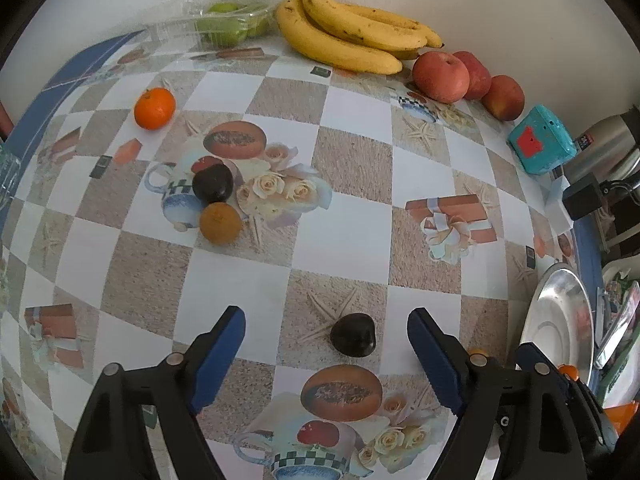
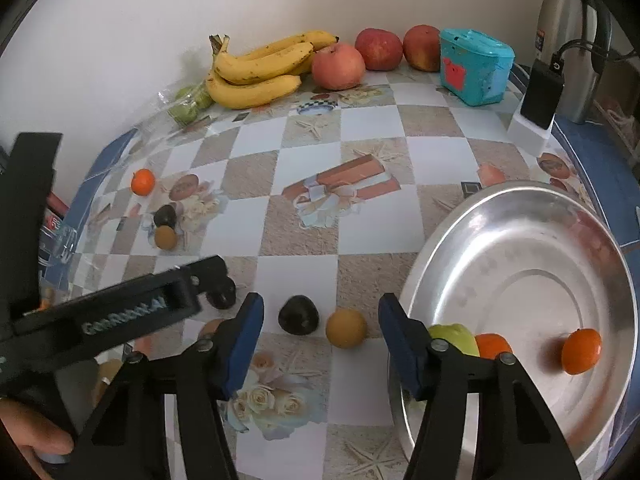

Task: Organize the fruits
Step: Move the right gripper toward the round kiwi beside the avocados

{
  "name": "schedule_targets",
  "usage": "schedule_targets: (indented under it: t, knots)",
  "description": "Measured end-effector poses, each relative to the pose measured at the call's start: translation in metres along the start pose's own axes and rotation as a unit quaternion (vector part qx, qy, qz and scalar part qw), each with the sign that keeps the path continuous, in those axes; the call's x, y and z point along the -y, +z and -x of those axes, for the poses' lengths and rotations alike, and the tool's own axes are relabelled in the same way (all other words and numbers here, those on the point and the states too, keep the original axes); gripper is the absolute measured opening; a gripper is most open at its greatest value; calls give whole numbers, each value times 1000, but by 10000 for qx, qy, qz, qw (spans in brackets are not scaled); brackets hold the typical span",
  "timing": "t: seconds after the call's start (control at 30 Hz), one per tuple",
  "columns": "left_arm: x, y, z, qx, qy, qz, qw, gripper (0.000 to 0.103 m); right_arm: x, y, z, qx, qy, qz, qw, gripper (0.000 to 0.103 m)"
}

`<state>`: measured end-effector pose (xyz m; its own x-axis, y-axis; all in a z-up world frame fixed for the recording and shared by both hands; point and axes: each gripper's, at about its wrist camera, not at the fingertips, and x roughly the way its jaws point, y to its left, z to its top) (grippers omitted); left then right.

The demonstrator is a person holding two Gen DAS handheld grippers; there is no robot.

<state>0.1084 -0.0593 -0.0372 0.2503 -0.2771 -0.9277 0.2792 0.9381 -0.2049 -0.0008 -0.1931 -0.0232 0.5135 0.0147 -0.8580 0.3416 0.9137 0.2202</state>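
The left gripper [image 1: 326, 354] is held wide open just above the bench [image 1: 344, 216], and nothing is gripped; a dark plum [image 1: 353, 335] lies on the checked cloth between its blue pads, apart from both. The right gripper [image 2: 320, 338] is likewise spread wide and empty. Just beyond its fingertips a second dark plum [image 2: 299, 315] and a small brown-yellow fruit [image 2: 346, 328] are seen side by side on the bench, close but not clearly touching. To the right of them a large steel plate [image 2: 520, 248] rests on the bench; an orange [image 2: 581, 351] lies in it, and a green fruit [image 2: 454, 338] and another orange [image 2: 493, 346] are partly hidden behind the right gripper's finger at the plate's near rim.

Further off, to the left, a dark fruit [image 1: 213, 183] and a brown round fruit [image 1: 220, 223] lie touching, with a lone orange [image 1: 154, 108] well beyond them. Along the wall at the far edge are set a clear bag of green fruit [image 1: 224, 26], a bunch of bananas [image 1: 352, 36], three red apples [image 1: 466, 78] in a row, and a teal box [image 1: 542, 140].
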Motion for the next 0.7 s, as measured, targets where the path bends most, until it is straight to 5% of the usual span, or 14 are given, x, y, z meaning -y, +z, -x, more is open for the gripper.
schedule_targets:
  t: [0.1,0.47,0.53,0.7]
  knots:
    - [0,0,0,-13,-30,27,10000,86,-2,1,-3,-48,13,45,10000,51]
    - [1,0,-2,-72,-79,35,9999,85,2,-6,-15,-313,-79,19,9995,50]
    - [1,-1,-3,-97,-118,24,9999,70,4,-5,-14,-318,-88,-6,9995,50]
    - [4,-3,-8,-178,-235,-11,9996,55,6,-4,-14,-324,-37,-79,9994,50]
